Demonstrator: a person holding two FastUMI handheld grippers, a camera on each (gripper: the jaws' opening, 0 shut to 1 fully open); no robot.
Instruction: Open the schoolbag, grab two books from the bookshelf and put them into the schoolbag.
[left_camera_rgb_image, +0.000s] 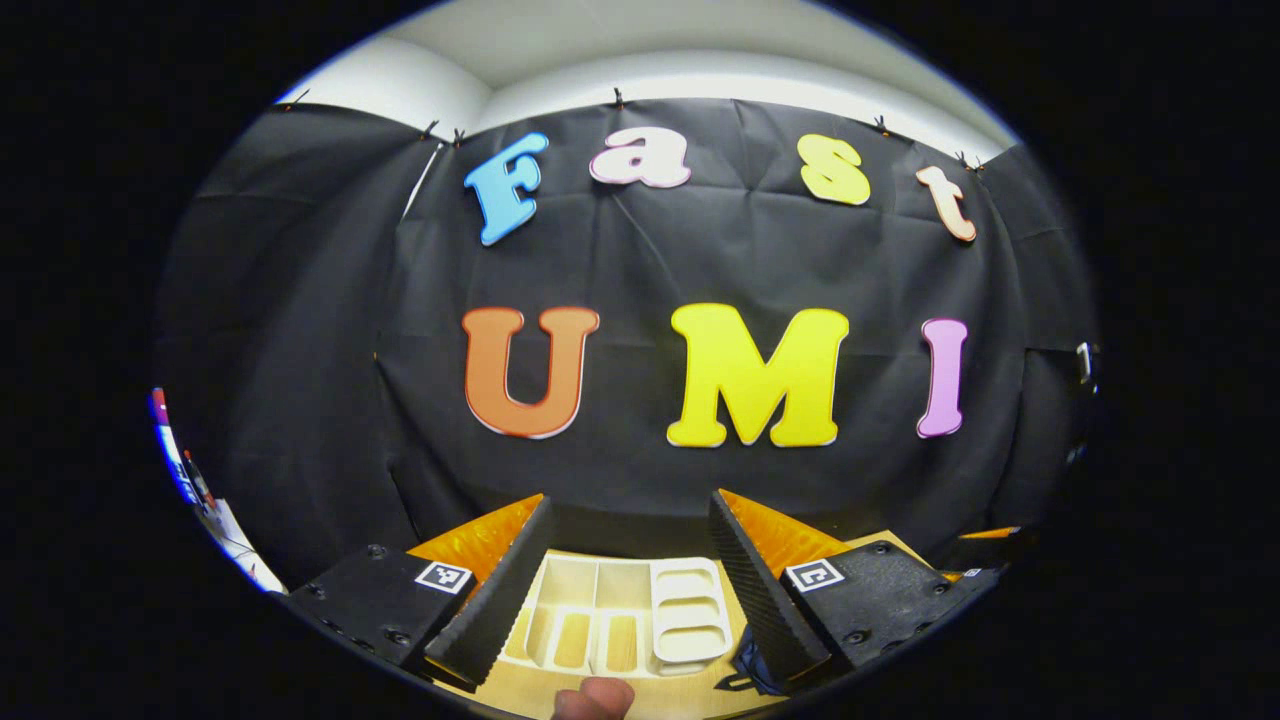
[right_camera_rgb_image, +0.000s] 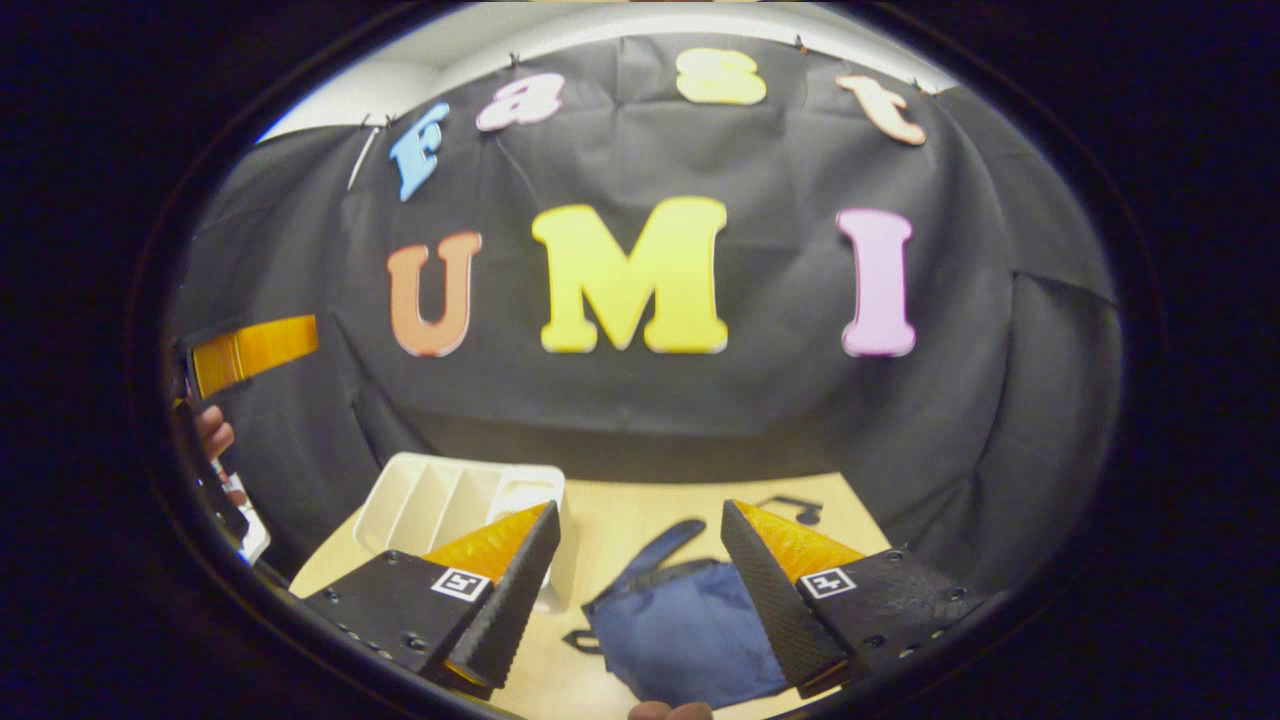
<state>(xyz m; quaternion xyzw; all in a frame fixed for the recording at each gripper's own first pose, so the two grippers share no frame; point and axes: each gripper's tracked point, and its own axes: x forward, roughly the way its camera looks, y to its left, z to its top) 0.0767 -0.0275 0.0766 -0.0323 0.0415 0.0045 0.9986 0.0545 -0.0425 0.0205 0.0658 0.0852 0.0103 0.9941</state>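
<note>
Nearest the lens in the left gripper view, a fingertip (left_camera_rgb_image: 592, 698) is seen at the bottom edge, just in front of the left tool (left_camera_rgb_image: 630, 585). Its two fingers are spread wide apart and nothing is held between them. Between the fingers, a white bookshelf (left_camera_rgb_image: 625, 610) is seen lying on the pale wooden worktop (left_camera_rgb_image: 690, 700); it is divided into several compartments, and the worktop surface shows through the openings. Whether any books are in it cannot be told. A small part of the blue schoolbag (left_camera_rgb_image: 748, 672) is visible at the inner edge of the right-hand finger.

In the right gripper view, the right tool (right_camera_rgb_image: 640, 600) is likewise held wide open and empty, raised above the worktop (right_camera_rgb_image: 640, 505). The schoolbag (right_camera_rgb_image: 680, 630) lies flat on the worktop between the two fingers, with a blue strap running up and away from it; whether its zip is open cannot be told. The bookshelf (right_camera_rgb_image: 440, 500) is placed just to the left of the schoolbag, partly covered by the left-hand finger. At the far left edge, part of the other tool (right_camera_rgb_image: 255, 350) and a hand (right_camera_rgb_image: 213, 432) are seen.
</note>
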